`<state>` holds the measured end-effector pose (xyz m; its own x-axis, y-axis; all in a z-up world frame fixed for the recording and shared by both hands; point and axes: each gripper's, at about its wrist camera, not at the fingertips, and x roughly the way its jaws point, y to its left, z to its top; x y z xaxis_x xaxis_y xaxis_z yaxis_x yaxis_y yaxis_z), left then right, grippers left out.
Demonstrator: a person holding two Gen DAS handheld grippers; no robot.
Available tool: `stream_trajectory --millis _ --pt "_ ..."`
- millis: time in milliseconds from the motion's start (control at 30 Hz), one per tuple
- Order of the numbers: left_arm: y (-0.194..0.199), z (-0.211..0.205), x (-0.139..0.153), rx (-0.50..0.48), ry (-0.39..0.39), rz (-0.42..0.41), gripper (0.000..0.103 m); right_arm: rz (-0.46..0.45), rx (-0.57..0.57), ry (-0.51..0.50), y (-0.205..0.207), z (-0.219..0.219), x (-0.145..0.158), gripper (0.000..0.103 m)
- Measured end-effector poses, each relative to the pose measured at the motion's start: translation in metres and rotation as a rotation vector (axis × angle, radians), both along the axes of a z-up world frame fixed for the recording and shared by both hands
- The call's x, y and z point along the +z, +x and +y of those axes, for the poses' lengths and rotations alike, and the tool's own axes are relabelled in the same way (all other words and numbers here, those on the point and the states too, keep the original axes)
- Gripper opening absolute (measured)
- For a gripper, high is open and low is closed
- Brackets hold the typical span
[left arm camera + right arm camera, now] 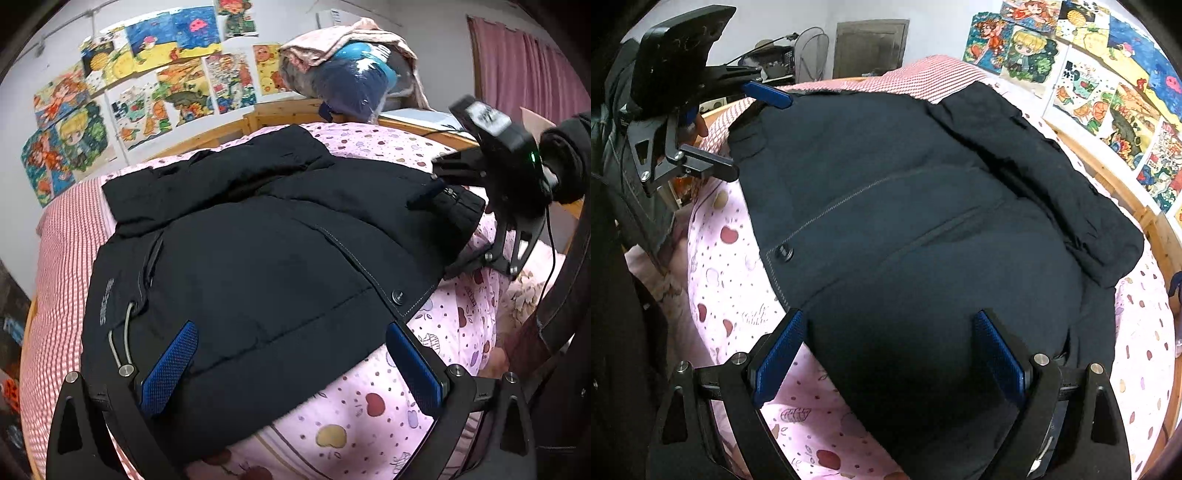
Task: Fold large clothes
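Observation:
A large black padded jacket lies spread on a bed, one sleeve folded across its far side. It also fills the right wrist view. My left gripper is open, its blue pads over the jacket's near edge, holding nothing. My right gripper is open over the other end of the jacket, holding nothing. In the left wrist view the right gripper sits at the jacket's far right cuff. In the right wrist view the left gripper hovers open at the jacket's far left edge.
The bed has a pink fruit-print sheet and a red checked cover. Its wooden frame runs along a wall of children's drawings. A pile of bagged bedding stands at the headboard. A person's dark clothing is beside the bed.

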<state>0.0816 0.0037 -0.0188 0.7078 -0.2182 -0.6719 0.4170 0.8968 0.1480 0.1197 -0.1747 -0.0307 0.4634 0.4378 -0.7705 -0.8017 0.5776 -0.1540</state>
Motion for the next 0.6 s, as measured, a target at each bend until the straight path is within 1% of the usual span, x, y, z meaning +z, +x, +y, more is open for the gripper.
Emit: stream_trajectory --millis 67,167,267,367,500,600 --pt "0.000 0.003 -0.003 0.043 -0.032 0.029 0.103 -0.005 0.009 -0.021 -0.003 -0.001 -0.006 0.089" --pt "0.003 0.007 -0.009 0.101 -0.058 0.072 0.103 -0.023 0.021 -0.058 -0.012 -0.002 -0.015 0.090" --pt "0.006 0.011 -0.017 0.164 -0.067 0.117 0.103 -0.057 0.034 -0.106 -0.020 -0.001 -0.022 0.090" --pt "0.007 0.011 -0.025 0.214 -0.062 0.159 0.103 -0.105 0.022 -0.160 -0.025 0.002 -0.028 0.090" --pt "0.001 0.006 -0.030 0.211 -0.026 0.145 0.103 -0.145 -0.014 -0.207 -0.026 0.004 -0.032 0.090" --pt "-0.002 0.002 -0.036 0.202 0.005 0.151 0.103 -0.153 -0.045 -0.211 -0.024 0.003 -0.031 0.090"
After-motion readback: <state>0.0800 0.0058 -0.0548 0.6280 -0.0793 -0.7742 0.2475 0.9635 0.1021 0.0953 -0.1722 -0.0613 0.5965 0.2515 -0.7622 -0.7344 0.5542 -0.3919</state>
